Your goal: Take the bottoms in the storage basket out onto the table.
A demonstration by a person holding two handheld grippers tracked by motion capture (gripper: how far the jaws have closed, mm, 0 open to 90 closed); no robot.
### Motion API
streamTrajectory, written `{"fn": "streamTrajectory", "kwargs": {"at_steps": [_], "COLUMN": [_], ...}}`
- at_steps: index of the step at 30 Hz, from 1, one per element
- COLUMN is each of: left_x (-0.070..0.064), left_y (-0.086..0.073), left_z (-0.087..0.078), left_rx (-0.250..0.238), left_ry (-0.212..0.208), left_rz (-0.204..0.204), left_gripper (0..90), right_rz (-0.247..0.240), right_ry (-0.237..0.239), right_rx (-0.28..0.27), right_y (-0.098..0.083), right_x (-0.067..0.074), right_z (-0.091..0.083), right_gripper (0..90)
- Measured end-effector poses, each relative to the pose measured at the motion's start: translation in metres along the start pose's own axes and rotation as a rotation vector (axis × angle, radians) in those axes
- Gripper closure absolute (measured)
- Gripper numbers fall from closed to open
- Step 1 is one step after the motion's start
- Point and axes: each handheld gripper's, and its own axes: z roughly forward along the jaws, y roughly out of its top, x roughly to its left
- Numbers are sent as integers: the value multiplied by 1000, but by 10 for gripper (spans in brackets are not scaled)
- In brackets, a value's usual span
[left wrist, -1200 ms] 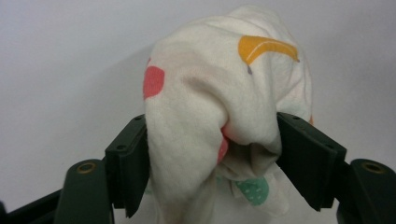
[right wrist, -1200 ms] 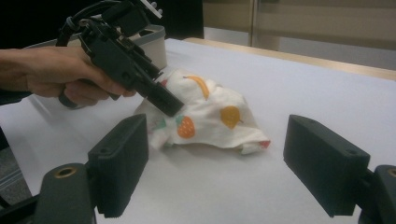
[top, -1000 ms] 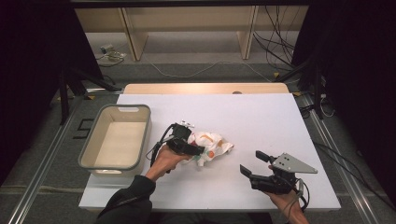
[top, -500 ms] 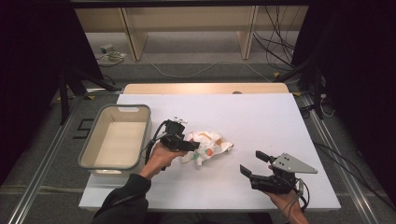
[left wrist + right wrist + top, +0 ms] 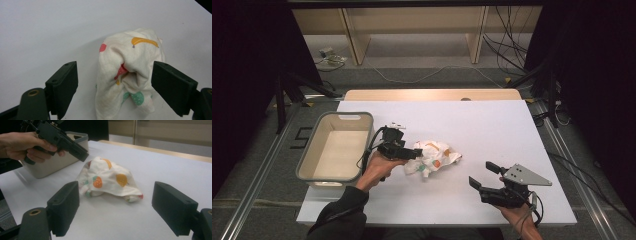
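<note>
Hovering my left gripper (image 5: 412,152) w/ jaws just opened, nothing pinched, over the crumpled white fruit-print cloth (image 5: 434,159), which lies right of the grey plastic tub (image 5: 307,167), prob. released. Right gripper (image 5: 482,175) waits open, right of cloth.

Cloth at mid-table, bin to its left, a gripper on either side

The crumpled cloth (image 5: 433,157) was laid on the table (image 5: 492,125) near its middle; the bin (image 5: 337,149) was set at the left edge; the left gripper (image 5: 409,152) was held between bin and cloth, just above the cloth's left end; the right gripper (image 5: 482,175) was kept well apart, toward the near right corner.
</note>
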Motion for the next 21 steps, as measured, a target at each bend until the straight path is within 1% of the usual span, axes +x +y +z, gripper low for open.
{"fn": "streamTrajectory", "kwargs": {"at_steps": [5, 8, 16, 18, 19, 20, 21], "left_x": [-1, -1, -2, -2, -2, -2, -2], "left_y": [0, -1, -2, -3, -4, -4, -5], "left_z": [-2, -3, -7, -9, -10, -10, -12], "left_rx": [-6, -14, -34, -46, -49, -61, -67], "left_ry": [-2, -15, -22, -22, -30, -32, -42], "left_rz": [8, -7, -2, -2, -3, -13, -12], "left_gripper": [206, 205, 201, 199, 199, 199, 197], "right_rz": [3, 2, 6, 7, 7, 8, 4], "right_ry": [-1, 0, 1, 2, 1, 1, 2], "right_rx": [2, -1, 2, 1, 0, 3, 1], "right_y": [0, 0, 0, 0, 0, 0, 0], "right_x": [0, 0, 0, 0, 0, 0, 0], "right_z": [0, 0, 0, 0, 0, 0, 0], "right_gripper": [228, 228, 228, 228, 228, 228, 228]}}
